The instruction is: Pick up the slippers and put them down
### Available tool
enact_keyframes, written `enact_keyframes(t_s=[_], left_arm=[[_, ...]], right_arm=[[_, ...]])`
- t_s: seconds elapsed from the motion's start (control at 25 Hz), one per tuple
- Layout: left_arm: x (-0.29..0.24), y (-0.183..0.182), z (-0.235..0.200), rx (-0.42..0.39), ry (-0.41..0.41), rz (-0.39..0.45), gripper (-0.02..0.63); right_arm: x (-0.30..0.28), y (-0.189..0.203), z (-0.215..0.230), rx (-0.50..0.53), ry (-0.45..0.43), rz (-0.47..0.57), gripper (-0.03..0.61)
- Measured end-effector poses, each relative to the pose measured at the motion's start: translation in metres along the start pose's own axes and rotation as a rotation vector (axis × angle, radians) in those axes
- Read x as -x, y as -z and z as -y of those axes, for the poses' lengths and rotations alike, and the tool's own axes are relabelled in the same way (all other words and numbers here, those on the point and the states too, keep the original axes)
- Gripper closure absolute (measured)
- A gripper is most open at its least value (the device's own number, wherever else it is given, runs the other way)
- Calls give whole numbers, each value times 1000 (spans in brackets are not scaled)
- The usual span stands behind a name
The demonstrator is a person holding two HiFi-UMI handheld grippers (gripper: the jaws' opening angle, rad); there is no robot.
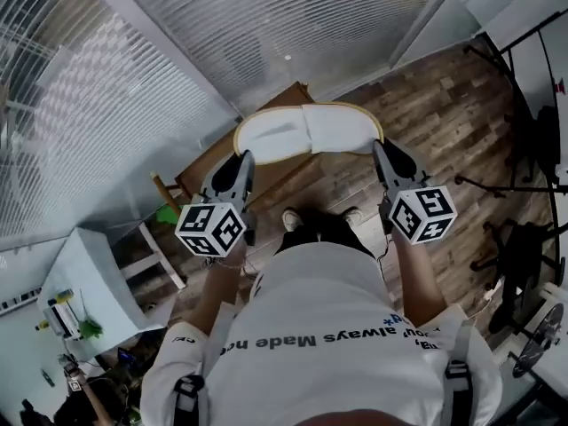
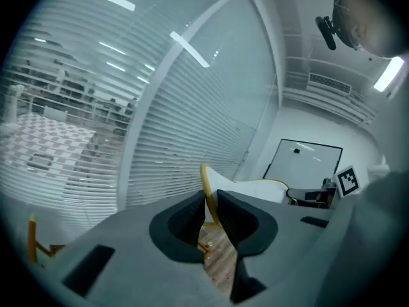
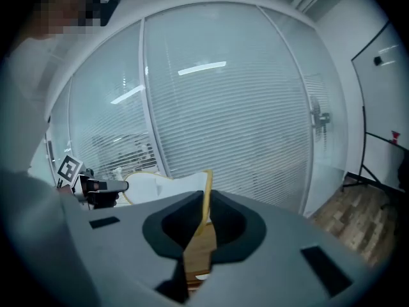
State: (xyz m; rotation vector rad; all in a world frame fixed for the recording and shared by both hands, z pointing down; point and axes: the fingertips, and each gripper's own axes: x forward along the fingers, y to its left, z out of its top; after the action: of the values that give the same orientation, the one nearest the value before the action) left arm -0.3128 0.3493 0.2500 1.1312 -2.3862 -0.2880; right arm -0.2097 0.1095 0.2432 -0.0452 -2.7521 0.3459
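Two tools, the left tool (image 1: pixel 240 157) and the right tool (image 1: pixel 381 146), are clamped on the slippers (image 1: pixel 306 131), so it seems best to lower both level and together.

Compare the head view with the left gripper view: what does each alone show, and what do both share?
Head view only: the person's white shoes and the marker cube on the left tongs. Left gripper view only: a black-framed whiteboard. Both: the flat white slippers with yellow rims, clamped in the left tongs, and the slatted window blinds.

R gripper (image 3: pixel 203 217) tight on slipper (image 3: pixel 163 185) rim
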Motion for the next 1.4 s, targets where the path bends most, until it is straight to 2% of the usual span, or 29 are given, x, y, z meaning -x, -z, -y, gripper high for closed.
enact_keyframes(t_s=[0.2, 0.6, 0.84, 1.16, 1.4], left_arm=[[-56, 7, 76, -81, 152, -62, 549], [-153, 38, 231, -187, 362, -152, 551], [-198, 63, 339, -240, 488, -197, 551], [-237, 108, 459, -316, 695, -284, 552], [-249, 130, 514, -349, 800, -337, 552]], right_arm=[[64, 8, 67, -70, 155, 56, 541], [179, 26, 193, -175, 377, 135, 541], [266, 35, 260, -225, 507, 183, 541], [370, 65, 312, -306, 722, 236, 541], [415, 79, 324, -349, 832, 256, 541]])
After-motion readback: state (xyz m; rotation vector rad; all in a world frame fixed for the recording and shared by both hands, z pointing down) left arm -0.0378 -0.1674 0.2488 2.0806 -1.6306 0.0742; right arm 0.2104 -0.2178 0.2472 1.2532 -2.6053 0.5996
